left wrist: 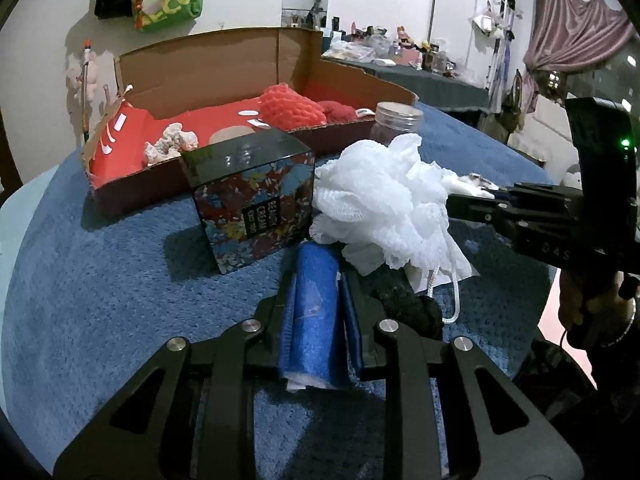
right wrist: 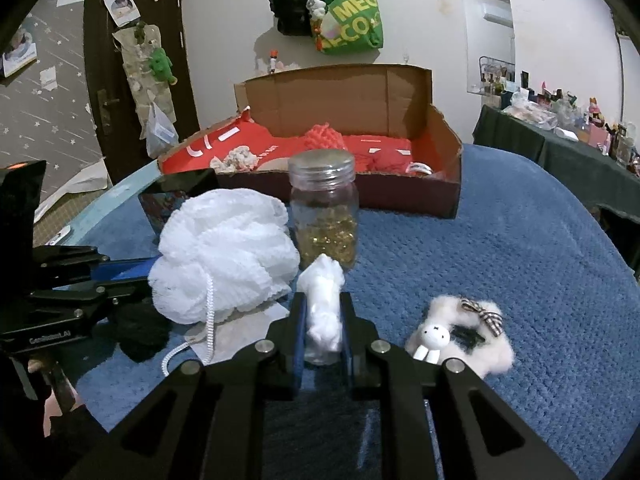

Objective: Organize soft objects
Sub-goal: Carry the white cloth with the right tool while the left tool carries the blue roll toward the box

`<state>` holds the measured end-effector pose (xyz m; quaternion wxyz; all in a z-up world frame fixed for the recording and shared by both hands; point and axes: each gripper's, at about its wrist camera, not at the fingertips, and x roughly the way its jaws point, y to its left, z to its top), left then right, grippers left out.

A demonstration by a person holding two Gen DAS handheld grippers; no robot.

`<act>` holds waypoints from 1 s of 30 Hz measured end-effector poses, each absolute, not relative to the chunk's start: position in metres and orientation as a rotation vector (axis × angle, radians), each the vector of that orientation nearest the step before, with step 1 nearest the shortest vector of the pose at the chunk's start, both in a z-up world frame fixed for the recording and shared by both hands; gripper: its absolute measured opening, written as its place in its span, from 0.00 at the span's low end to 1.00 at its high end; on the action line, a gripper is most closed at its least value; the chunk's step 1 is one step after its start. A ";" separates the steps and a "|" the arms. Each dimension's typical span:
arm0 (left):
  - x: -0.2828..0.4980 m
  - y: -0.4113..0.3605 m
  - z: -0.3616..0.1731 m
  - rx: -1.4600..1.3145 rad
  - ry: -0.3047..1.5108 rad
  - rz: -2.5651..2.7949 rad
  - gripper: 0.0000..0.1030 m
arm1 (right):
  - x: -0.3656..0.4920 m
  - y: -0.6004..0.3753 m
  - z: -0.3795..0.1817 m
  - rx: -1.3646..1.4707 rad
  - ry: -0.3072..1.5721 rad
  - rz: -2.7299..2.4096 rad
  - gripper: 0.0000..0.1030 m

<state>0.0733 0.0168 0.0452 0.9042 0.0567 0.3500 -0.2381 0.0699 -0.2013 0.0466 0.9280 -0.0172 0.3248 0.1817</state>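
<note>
I am holding the left gripper low at the bottom centre of the left wrist view, its jaws pinching a rolled blue cloth that is standing up between them. At the bottom centre of the right wrist view I am holding the right gripper, its jaws pressing on a wad of white fluffy material.

The white mesh bath pouf is sitting left of centre on the blue blanket, its cord trailing toward the lower left of the frame. A black woolly item is lying just below it, at lower left. A clear jar with gold contents is standing upright just beside the pouf, at frame centre. A white fluffy rabbit scrunchie with a checked bow is lying at lower right, near the right gripper.

A floral box is standing at centre-left in the left wrist view, touching the pouf. Behind it, in the upper half, the open cardboard box is holding a red crocheted piece and a pale fluffy scrunchie.
</note>
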 end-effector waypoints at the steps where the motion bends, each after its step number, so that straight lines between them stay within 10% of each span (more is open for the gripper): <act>1: 0.074 0.017 0.045 0.115 0.724 -0.491 0.20 | 0.069 -0.201 0.047 -0.035 0.666 0.376 0.16; 30: 0.095 0.067 0.060 0.098 0.758 -0.378 0.20 | 0.098 -0.229 0.062 -0.051 0.716 0.322 0.16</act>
